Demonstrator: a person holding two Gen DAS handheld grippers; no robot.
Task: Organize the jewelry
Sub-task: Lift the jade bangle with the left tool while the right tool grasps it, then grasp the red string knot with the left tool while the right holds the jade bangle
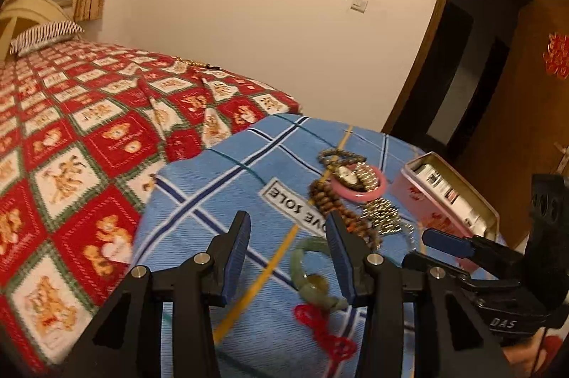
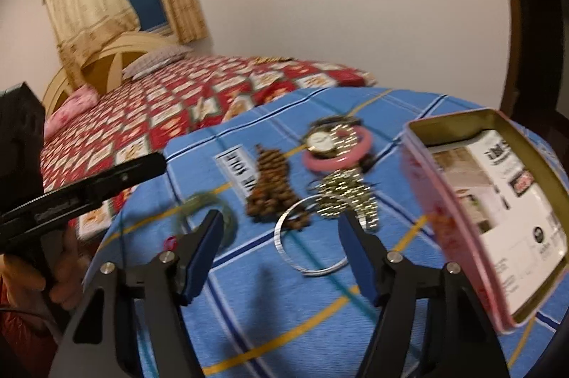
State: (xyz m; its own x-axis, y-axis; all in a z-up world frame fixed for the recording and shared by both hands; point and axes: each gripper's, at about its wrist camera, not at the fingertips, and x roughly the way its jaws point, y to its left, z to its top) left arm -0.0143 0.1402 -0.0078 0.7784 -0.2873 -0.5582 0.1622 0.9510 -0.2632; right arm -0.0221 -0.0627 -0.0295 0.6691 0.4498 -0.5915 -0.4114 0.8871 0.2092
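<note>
**Two grippers poised over the jewelry, neither holding a piece**

Two open tools hovered above the blue plaid cloth [image 2: 284, 324], w/ the loose pieces spread between them and the tin.

Left to right: the left gripper [image 1: 290, 257] stood about half open, nothing pinched. The green jade bangle [image 1: 313, 274] w/ its red knotted cord [image 1: 323, 331] lay on the cloth between its fingers; the pads didn't look to press it, though blur makes contact hard to rule out. Next came the brown bead strand [image 2: 272, 189] in a heap, then the silver bangle [image 2: 309, 235] flat on the cloth. Beyond it sat the gold chain pile [image 2: 345, 196], the pink bangle [image 2: 338, 153] and the wristwatch [image 2: 320, 140] lying on top of it. The right gripper [image 2: 281, 253] was fairly wide open, empty, its fingers straddling the silver bangle from above. Far right, the pink tin [image 2: 419, 185] stood open, w/ a printed card inside.

Judgement: the step was likely a pick-up, then a drop into the tin. For the jade bangle, best to come lower, centre one side of the ring between the pads and close slowly; smooth stone may slip. Mind the cord snagging. The thin silver bangle probably needs a grip across its rim.
</note>
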